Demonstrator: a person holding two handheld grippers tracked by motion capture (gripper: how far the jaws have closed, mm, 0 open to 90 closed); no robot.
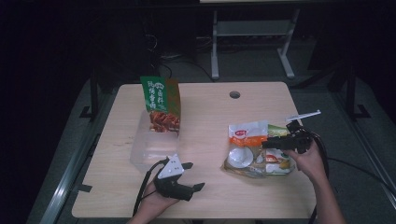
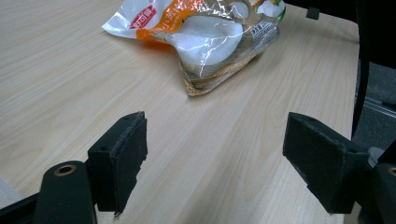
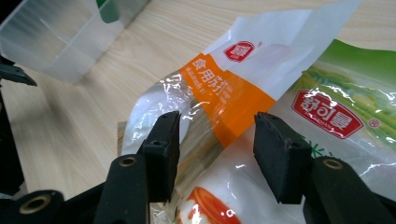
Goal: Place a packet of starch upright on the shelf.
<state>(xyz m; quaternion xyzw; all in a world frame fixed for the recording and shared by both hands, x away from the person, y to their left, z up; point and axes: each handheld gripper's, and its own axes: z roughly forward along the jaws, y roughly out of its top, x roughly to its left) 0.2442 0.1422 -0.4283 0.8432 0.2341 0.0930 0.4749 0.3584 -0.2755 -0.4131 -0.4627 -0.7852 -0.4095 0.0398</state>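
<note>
High view: the right tool [image 1: 273,143] is hovering over an orange-and-white food packet [image 1: 245,142] lying atop a green packet [image 1: 279,161] on the table [image 1: 210,196], jaws part-open astride the orange band, gripping nothing. The left tool [image 1: 192,176] is resting wide and empty near a clear plastic box [image 1: 150,144] holding an upright green pouch [image 1: 161,102].

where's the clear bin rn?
High view: the clear bin sits left of centre on the table, in front of the green packet, just beyond the left gripper.
</note>
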